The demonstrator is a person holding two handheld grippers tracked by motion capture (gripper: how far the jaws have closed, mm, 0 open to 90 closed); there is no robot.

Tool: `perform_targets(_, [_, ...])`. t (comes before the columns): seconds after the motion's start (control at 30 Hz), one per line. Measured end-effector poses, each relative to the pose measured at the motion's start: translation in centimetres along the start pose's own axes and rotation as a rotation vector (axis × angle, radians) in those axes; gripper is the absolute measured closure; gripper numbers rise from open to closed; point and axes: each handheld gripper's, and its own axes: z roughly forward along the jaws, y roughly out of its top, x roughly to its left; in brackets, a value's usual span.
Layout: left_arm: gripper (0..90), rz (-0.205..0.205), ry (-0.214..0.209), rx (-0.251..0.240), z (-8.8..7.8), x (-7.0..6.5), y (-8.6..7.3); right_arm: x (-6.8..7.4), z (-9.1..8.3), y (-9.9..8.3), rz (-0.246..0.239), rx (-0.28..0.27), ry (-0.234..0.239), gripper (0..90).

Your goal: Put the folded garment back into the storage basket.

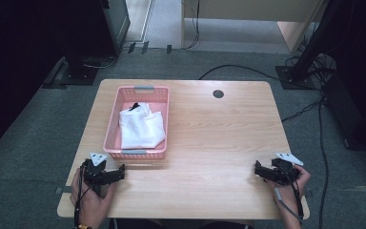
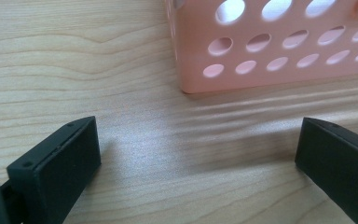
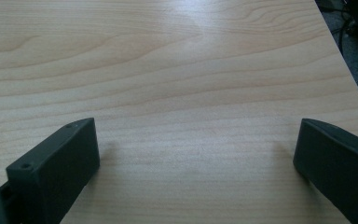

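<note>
Your left gripper (image 1: 119, 172) rests low on the light wooden table (image 1: 219, 143), jaws spread wide and empty, just short of the pink perforated plastic basket (image 1: 113, 114) holding folded white cloth (image 1: 141, 126). Well apart at right, your right gripper (image 1: 259, 170) sits equally wide open, empty.

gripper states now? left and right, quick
Left gripper: open, jaws wide apart, holding nothing, near the pink basket.
Right gripper: open, holding nothing, over bare table.
</note>
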Motion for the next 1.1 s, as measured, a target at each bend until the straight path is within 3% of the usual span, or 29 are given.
perform_targets(1.1, [0.0, 0.0, 0.0, 0.0, 0.0, 0.0, 0.0, -1.6, -1.5, -1.5, 0.019, 0.001, -0.018, 0.0])
